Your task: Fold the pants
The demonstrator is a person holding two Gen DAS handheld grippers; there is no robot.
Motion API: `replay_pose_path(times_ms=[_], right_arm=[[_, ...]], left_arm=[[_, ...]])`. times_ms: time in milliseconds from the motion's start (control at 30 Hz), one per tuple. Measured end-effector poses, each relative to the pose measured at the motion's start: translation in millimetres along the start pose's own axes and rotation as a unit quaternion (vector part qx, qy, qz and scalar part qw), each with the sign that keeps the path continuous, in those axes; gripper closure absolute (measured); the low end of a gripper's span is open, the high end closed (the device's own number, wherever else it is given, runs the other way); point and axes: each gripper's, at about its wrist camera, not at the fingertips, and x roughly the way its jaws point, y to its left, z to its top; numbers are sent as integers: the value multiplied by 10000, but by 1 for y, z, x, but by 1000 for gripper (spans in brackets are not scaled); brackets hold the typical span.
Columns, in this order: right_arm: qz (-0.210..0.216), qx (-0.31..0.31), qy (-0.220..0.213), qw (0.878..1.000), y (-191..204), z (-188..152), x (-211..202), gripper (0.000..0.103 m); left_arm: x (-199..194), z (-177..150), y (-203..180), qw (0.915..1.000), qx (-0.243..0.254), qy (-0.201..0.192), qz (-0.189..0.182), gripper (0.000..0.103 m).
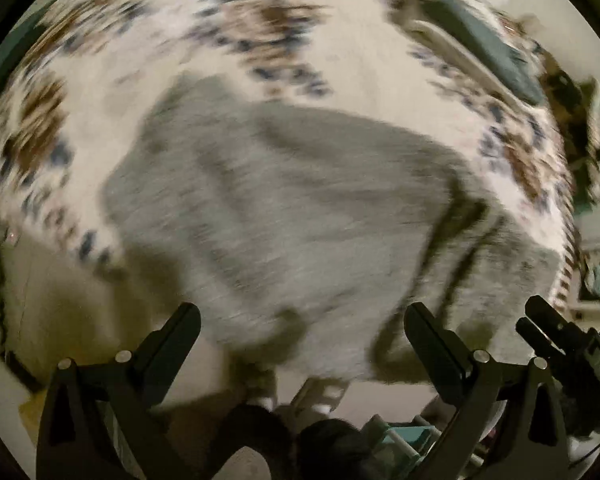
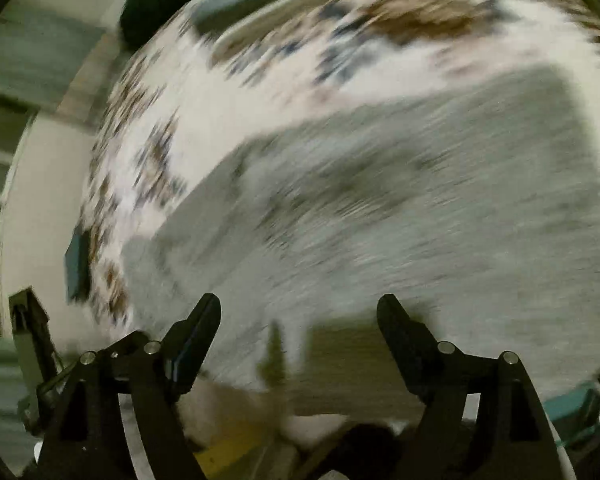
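Both views are smeared with blur, so fine detail is lost. The grey pants point(image 1: 300, 208) lie spread on a white bedcover point(image 1: 111, 92) patterned with brown and blue patches, and the cloth takes up the middle of the bed with patterned cover showing around its far side and both ends. The near edge of the pants hangs at or just past the bed's near edge, where floor shows below.

The left gripper point(image 1: 302, 324) hangs over that near edge with its jaws spread wide and nothing between them; the pads touch no cloth. The right gripper point(image 2: 300, 316) stands likewise released, jaws well apart, over the pants' near hem, with only fabric and floor seen through the gap. Each gripper shows at the margin of the other's view, so the two are near each other, side by side.

At the far side of the bed lies a dark teal flat thing point(image 1: 488, 48), well apart from the pants
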Motion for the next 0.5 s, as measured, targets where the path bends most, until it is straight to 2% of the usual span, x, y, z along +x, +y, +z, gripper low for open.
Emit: replay_pose_path(times_ms=[100, 167, 233, 300, 367, 400, 467, 500], right_arm=[[-563, 308, -217, 9977, -41, 13, -28, 21], [-918, 472, -198, 9945, -67, 27, -39, 21], [-1085, 642, -220, 9918, -93, 34, -45, 21], [-1220, 761, -239, 9893, -115, 41, -52, 21], [-1245, 832, -282, 9883, -127, 44, -52, 21], [-1242, 845, -307, 9882, -135, 46, -52, 21], [-1260, 882, -323, 9876, -140, 49, -50, 21], [-1225, 921, -342, 9876, -147, 51, -49, 21]], left_arm=[[14, 10, -50, 9985, 470, -44, -264, 0], [28, 14, -78, 9971, 620, 42, -438, 0], [43, 18, -105, 9954, 776, 53, -556, 0], [61, 24, -129, 9940, 950, 133, -522, 0], [79, 31, -147, 9927, 1036, 204, -582, 4], [84, 32, -153, 9922, 1080, 205, -580, 11], [96, 32, -167, 9901, 1281, 149, -555, 42], [99, 31, -171, 9884, 1417, 122, -541, 88]])
